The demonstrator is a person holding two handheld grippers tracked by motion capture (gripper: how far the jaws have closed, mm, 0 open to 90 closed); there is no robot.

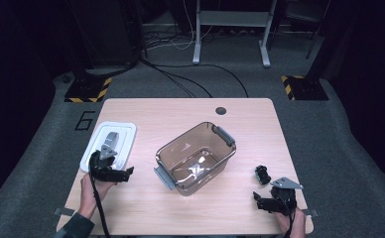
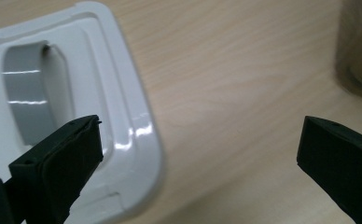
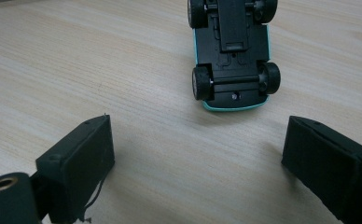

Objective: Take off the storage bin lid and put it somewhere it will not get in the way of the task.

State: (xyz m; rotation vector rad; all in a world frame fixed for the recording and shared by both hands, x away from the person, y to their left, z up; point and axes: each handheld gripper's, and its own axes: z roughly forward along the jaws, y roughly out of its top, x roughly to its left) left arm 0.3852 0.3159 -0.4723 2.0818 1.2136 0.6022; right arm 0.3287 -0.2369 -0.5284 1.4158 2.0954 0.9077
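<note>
Right now:
Surroundings: a clear brown tub (image 1: 196, 157) stands mid-desk (image 1: 146, 111), between the two hands; nothing blocks either reach.
Lid: the white lid (image 1: 110, 144) lies flat at the desk's left edge, grey handle up.
Left tongs (image 1: 112, 170): spread wide, gripping nothing, at the lid's near corner; one jaw hangs over the lid's rim (image 2: 142, 154), the other over bare wood.
Toy car (image 3: 233, 51): upside down, wheels up, just ahead of the right tongs (image 3: 198, 158).
Right tongs: released, empty, apart from the car.
Tub contents: looks empty.
</note>
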